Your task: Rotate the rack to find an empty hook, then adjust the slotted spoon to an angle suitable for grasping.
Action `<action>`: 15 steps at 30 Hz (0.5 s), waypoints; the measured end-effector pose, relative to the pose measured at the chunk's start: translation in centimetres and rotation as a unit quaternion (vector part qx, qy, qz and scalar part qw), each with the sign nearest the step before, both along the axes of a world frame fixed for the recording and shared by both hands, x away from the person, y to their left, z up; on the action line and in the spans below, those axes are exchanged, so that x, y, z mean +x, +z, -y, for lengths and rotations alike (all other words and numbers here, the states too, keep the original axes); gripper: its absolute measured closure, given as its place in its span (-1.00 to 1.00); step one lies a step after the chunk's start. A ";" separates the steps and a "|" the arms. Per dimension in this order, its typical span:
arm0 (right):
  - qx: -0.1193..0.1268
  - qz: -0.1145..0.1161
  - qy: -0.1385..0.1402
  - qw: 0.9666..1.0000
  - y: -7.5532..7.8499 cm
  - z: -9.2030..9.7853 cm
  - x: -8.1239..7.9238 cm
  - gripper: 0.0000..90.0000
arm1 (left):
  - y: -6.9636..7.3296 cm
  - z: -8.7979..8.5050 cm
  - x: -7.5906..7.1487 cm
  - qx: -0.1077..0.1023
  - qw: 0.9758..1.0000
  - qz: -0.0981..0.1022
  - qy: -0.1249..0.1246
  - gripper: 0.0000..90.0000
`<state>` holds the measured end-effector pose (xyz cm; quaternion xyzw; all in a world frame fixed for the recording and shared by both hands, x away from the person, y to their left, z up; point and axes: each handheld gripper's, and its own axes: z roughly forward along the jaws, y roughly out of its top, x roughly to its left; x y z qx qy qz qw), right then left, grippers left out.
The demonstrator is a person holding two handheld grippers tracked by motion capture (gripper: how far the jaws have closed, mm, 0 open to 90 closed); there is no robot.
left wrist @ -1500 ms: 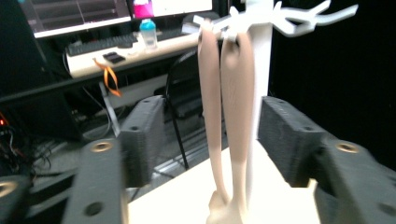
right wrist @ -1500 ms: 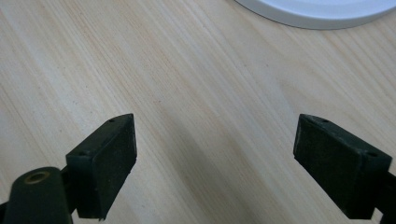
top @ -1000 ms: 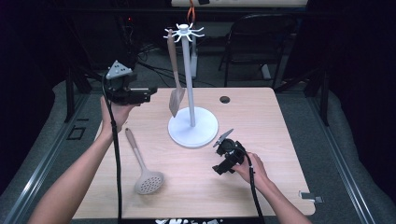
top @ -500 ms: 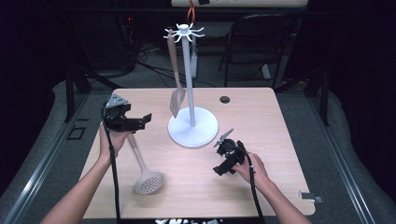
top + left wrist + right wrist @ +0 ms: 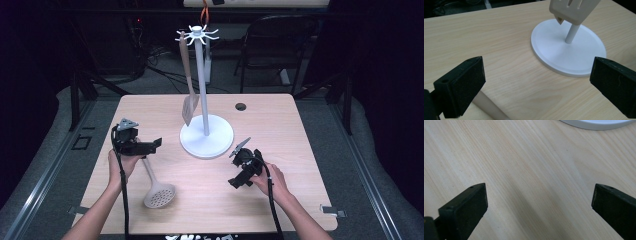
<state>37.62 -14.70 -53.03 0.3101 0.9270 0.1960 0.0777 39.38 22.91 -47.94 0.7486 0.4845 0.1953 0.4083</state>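
With one spatula (image 5: 189, 102) already hanging on the white rack (image 5: 206, 136), the left gripper (image 5: 150, 146), jaws just spread wide and empty, hovers over the skimmer (image 5: 157, 189) lying flat on the table (image 5: 300, 130), unhung.

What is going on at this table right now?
A person holds two grippers over a wooden table. The left gripper, jaws just opened wide, hovers above the handle of a slotted skimmer lying flat. The right gripper rests open, empty. A spatula already hangs on the white stand.
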 end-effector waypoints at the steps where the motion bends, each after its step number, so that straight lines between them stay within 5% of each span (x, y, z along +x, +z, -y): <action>1: -0.002 -0.002 -0.001 1.000 0.0 0.0 0.0 -1.00 | -0.2 0.0 0.0 0.001 1.000 -0.003 0.002 -1.00; 15: -0.002 0.005 -0.016 1.000 0.3 1.0 -0.4 -1.00 | -2.3 -1.2 -0.6 0.016 0.998 -0.050 0.038 -1.00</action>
